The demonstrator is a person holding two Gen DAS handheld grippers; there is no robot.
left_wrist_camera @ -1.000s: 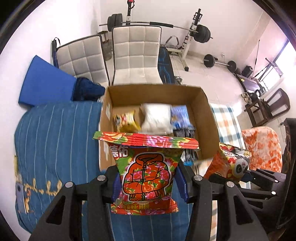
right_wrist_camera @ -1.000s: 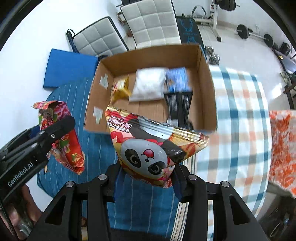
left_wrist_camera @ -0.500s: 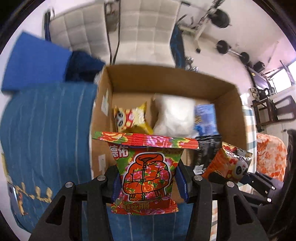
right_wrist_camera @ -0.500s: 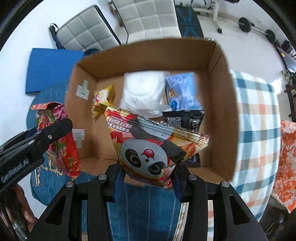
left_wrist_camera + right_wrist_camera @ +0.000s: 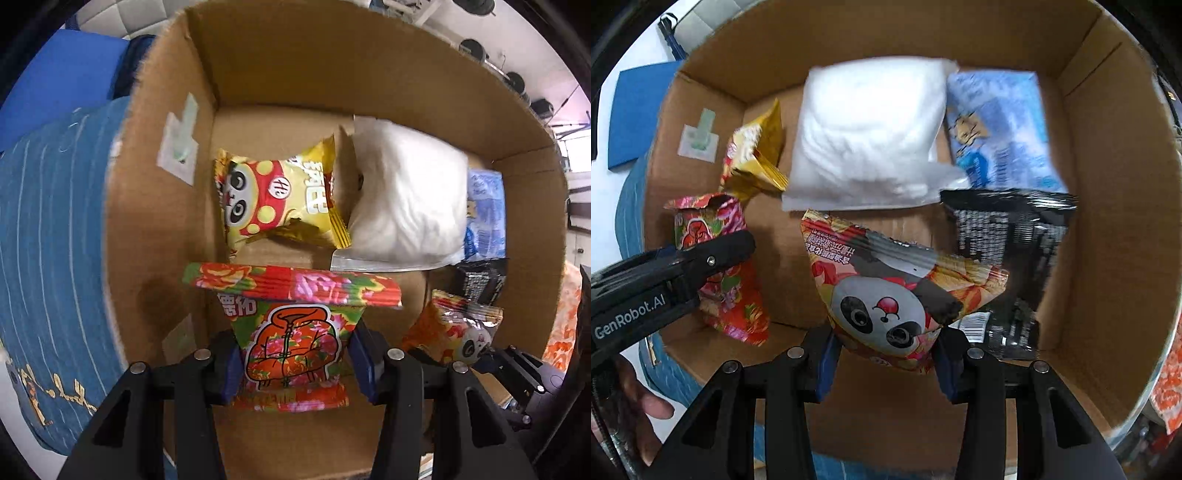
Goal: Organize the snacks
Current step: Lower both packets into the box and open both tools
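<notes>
Gripper pairs hover inside a cardboard box: left gripper clamped on a floral snack bag, right gripper clamped on a panda snack bag. Each bag is pinched near its bottom seam, likely so it drops flat. Both stand upright, long axis pointing toward the far wall, above bare floor beside a white bag.

the right gripper clamps a red panda-printed foil snack bag inside the brown cardboard box, beside the black packet along its right wall.
</notes>
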